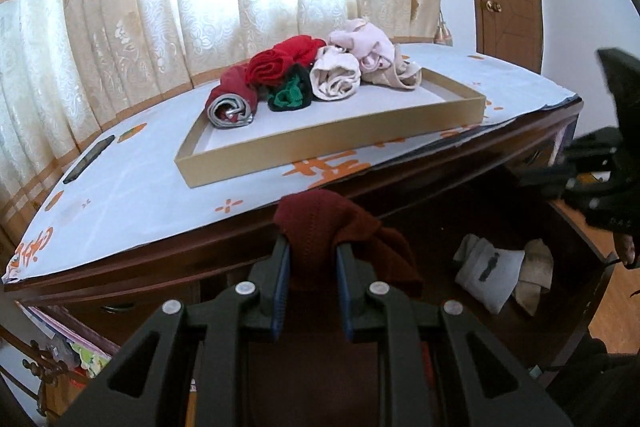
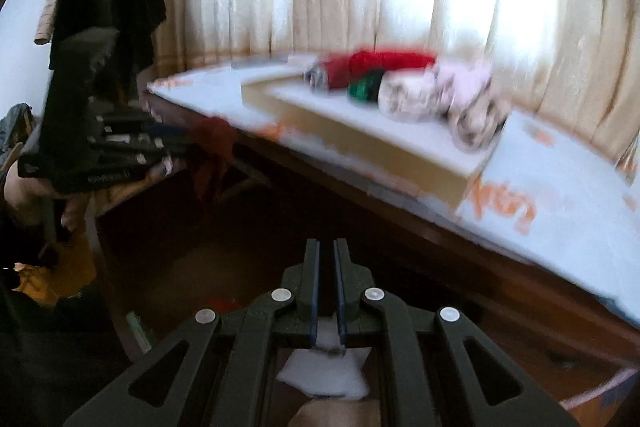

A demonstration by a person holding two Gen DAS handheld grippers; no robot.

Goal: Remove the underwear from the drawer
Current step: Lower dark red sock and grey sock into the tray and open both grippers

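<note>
Your left tool (image 1: 312,259) is clenched on a dark red piece of underwear (image 1: 320,227), which hangs between the 2 blue pads and droops to the right of them. It is held above the open drawer (image 1: 520,331), just in front of the front edge of the worktop (image 1: 140,187) and a little lower than the top surface. The worktop carries a white cloth with orange marks, and this cloth reaches to the front edge.

On the worktop sits a shallow cardboard tray (image 1: 320,151), set at an angle, with its near wall close to the worktop edge. At the far side of the tray lies a cluster of rolled underwear (image 1: 304,75): red, green, cream and pink pieces touching each other. The near half of the tray floor is bare. A dark phone (image 1: 90,159) lies on the worktop to the left, well apart from the tray.

Inside the drawer, a grey roll (image 1: 488,271) and a beige piece (image 1: 536,275) lie beside each other at the right.

Your right tool (image 2: 328,267) is closed, its 2 pads nearly meeting, and I see nothing pinched between the tips. It points over the dark drawer interior, below the worktop edge. The right view is blurred.
</note>
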